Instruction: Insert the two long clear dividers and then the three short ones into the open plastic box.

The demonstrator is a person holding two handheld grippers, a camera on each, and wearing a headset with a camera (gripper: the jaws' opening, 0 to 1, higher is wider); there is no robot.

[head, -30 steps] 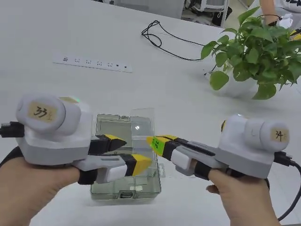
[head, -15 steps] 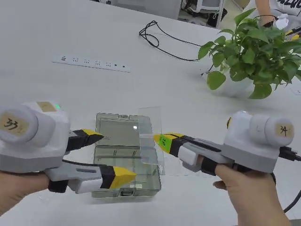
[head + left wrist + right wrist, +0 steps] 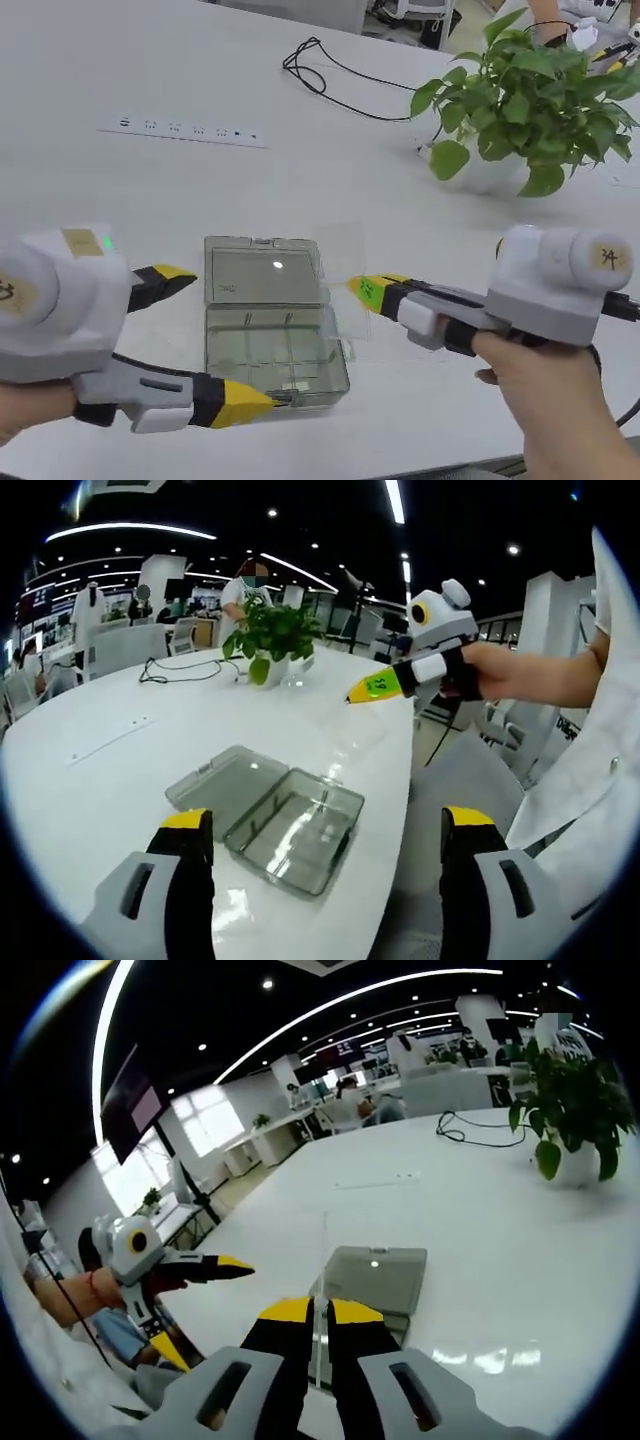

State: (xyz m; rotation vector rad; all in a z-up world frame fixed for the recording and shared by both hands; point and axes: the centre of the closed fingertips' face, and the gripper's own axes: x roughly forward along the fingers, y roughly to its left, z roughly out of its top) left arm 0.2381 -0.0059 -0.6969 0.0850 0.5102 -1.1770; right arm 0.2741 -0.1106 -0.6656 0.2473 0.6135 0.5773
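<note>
**Head view:** The left claw (image 3: 208,338) is now drawn back to the left of the box (image 3: 320,385), with its jaws spread wide and nothing held. In the frame a second back it sits over the box, jaws much narrower, tips just beside the right claw's. The right claw (image 3: 365,288) is now shifted right, off the box's right edge. Its jaws are clamped on a clear divider (image 3: 345,262), which is held upright above the desk (image 3: 150,200), just beside the box and not in it. The box is unmoved and open, with its lid laid flat behind the base.

**Left gripper view:** This claw's own jaws are seen far apart and empty. The open box lies on the desk beyond them. The right claw is seen up and to the right, with the faint sheet hanging below its tip.

**Right gripper view:** The jaws are pinched fully onto the divider's lower edge, and the sheet stands up from between them. The box lies beyond, and the left claw is seen at the left, open.

**Judgement:** The left claw's release looks done, so the divider is now carried by the right claw alone. Whether it is a long or a short one cannot be told. No divider is made out in the box, though clear plastic makes that uncertain. Insertion is judged still ahead: the sheet has to be brought back over the base and lined up with its slots.
</note>
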